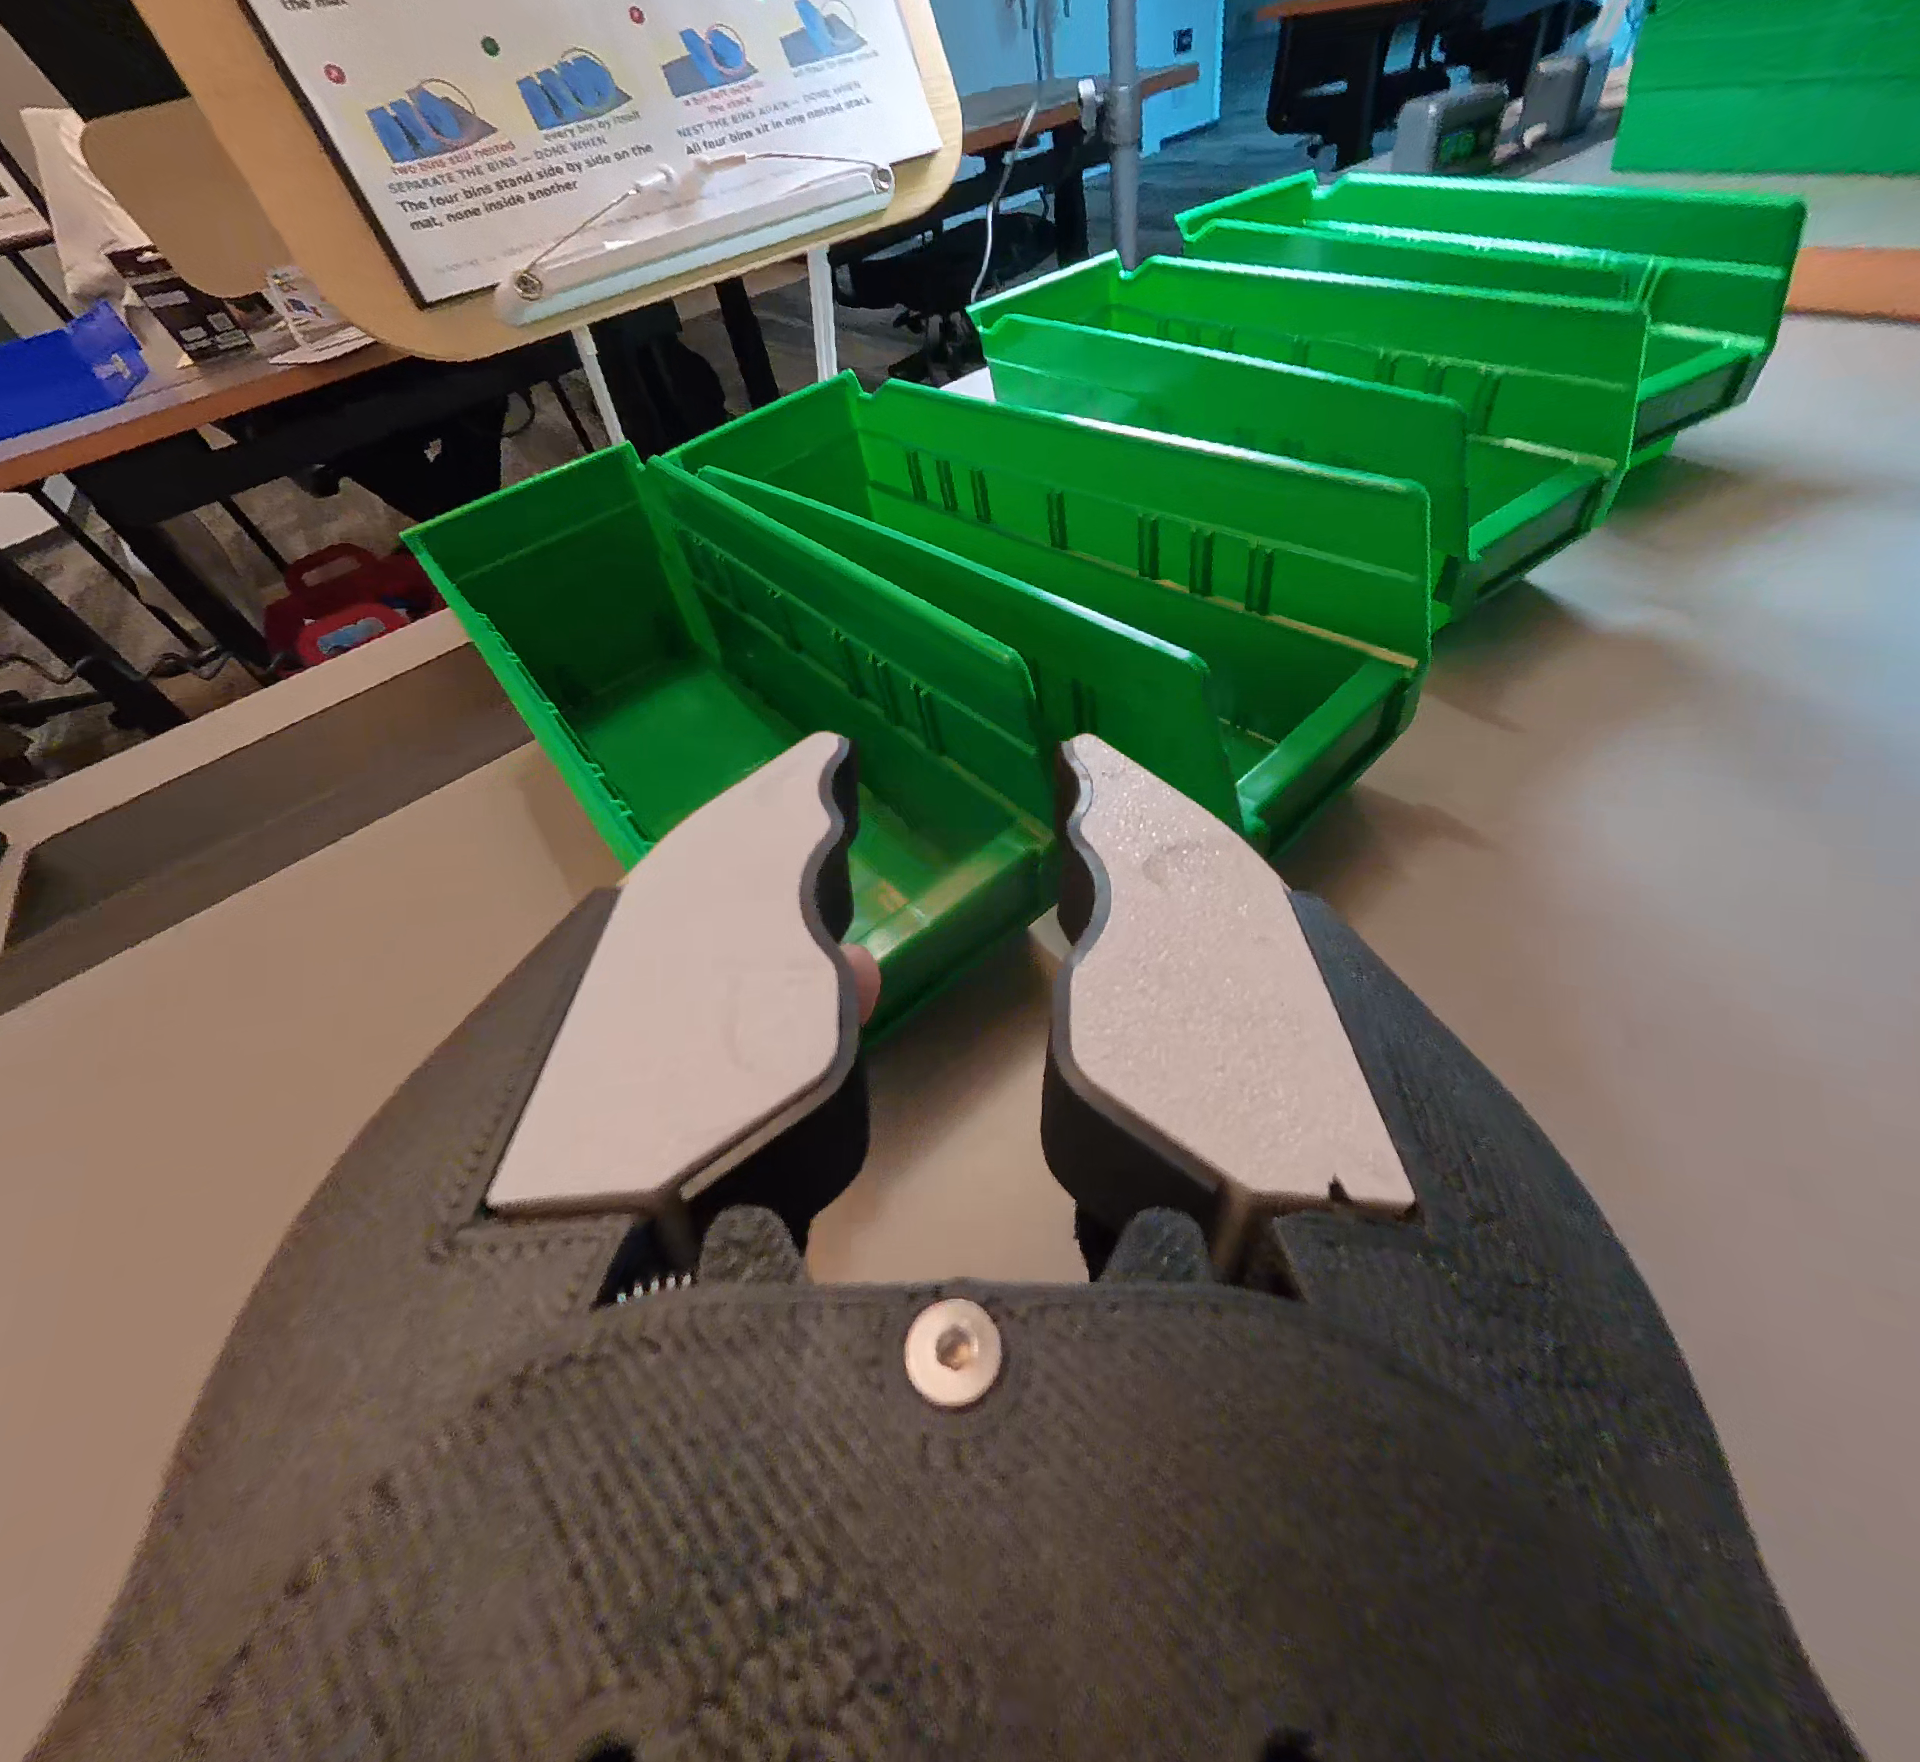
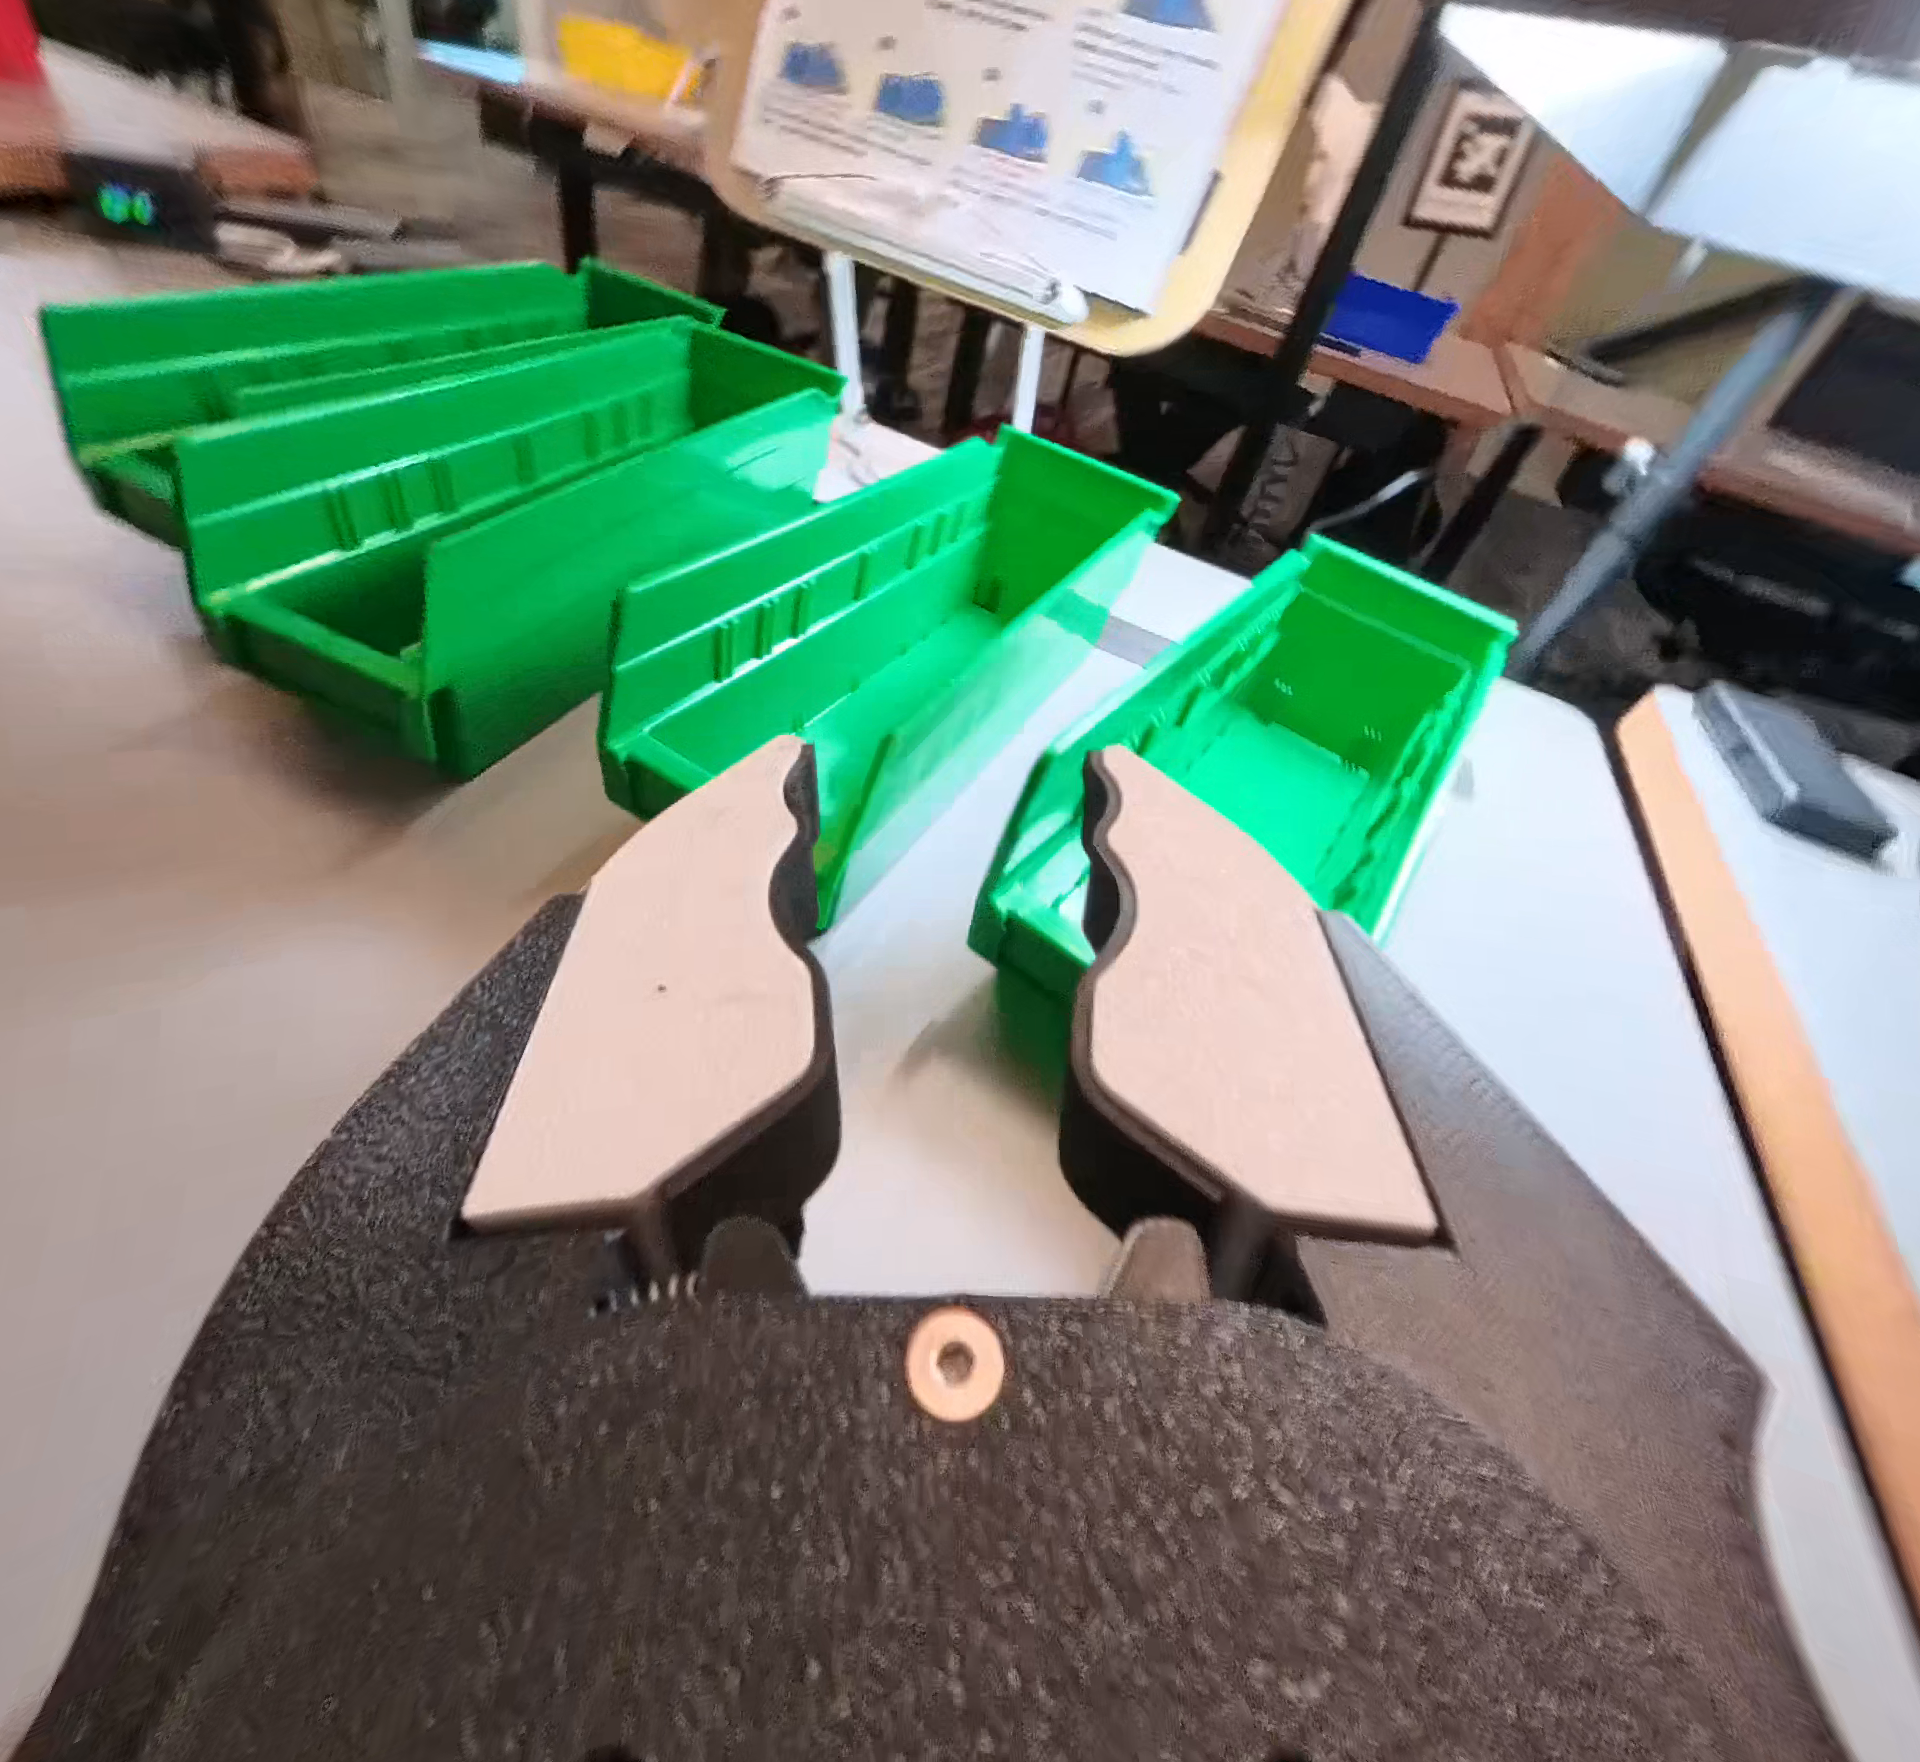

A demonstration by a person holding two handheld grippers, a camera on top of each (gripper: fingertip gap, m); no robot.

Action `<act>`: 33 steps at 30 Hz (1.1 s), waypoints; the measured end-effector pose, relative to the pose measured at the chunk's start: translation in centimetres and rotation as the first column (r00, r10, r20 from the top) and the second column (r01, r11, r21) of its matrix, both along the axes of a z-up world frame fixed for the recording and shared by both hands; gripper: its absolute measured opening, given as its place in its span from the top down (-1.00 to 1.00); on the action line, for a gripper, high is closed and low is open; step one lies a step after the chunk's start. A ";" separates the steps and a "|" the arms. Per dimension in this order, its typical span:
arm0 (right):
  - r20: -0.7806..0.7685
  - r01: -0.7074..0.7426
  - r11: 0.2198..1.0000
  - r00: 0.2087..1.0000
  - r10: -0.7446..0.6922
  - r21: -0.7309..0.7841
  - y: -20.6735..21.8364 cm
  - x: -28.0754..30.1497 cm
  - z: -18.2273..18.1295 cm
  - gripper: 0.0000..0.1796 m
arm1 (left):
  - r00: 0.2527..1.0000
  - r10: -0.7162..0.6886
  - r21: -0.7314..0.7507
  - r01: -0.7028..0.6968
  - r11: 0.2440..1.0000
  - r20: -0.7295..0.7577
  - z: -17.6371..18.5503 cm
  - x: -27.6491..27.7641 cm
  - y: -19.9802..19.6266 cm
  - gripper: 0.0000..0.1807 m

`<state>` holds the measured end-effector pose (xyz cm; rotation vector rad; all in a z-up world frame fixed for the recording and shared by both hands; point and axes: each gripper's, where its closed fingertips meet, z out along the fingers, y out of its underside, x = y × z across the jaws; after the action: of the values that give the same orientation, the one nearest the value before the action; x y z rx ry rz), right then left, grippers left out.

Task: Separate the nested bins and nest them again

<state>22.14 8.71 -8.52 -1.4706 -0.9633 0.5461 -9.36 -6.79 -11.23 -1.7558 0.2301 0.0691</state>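
On table (image 1: 1662,777): four green bins (image 1: 1091,590) apart | left claw (image 1: 956,767) released | right claw (image 2: 945,777) released

Four green bins (image 1: 1039,590) stand side by side, seemingly unnested, on the grey table (image 1: 1558,881).

Both pictures are bright. The left wrist view is sharp up close, and the far room is a little soft. Light shines on the gray table (image 1: 1662,829) and makes a pale glow there. The green bins (image 1: 1143,569) drop soft, dark shadows beside them. The right wrist view is blurry all over, most at the edges. The bins (image 2: 499,507) look smeared there. Straight lines bend near the edges in both views.
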 end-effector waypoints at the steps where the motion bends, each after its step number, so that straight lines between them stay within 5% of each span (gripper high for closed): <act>1: -0.038 0.023 0.999 0.999 -0.024 -0.028 0.3 0.7 -0.8 0.45 | 0.999 -0.018 -0.018 0.017 1.000 -0.037 -0.2 0.0 0.1 0.58; 7: -0.107 0.001 0.986 0.994 -0.020 -0.170 0.3 1.2 -4.3 0.46 | 0.910 -0.201 -0.307 0.087 0.948 -0.363 -4.2 0.3 2.4 0.50; 14: -0.052 -0.023 0.990 0.999 0.016 -0.140 -0.1 0.0 -5.0 0.45 | 0.780 -0.394 -0.645 -0.017 0.764 -0.486 -9.6 -1.4 3.1 0.40; 17: -0.046 -0.031 0.988 0.999 0.025 -0.148 -0.2 0.0 -5.4 0.45 | 0.764 -0.381 -0.651 -0.065 0.757 -0.520 -10.4 -2.7 3.2 0.63; 22: -0.067 -0.036 0.985 0.997 0.025 -0.166 0.0 0.3 -5.5 0.46 | 0.792 -0.313 -0.590 -0.072 0.804 -0.524 -10.1 -3.1 1.9 0.62; 33: -0.037 -0.038 0.988 0.999 0.033 -0.147 -0.1 -0.8 -5.6 0.47 | 0.731 -0.273 -0.464 -0.067 0.883 -0.625 -9.9 -2.4 -1.9 0.62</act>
<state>21.36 8.56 -14.15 -1.5734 -0.9400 0.6787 -11.80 -8.65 -21.09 -2.1265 0.9577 0.6344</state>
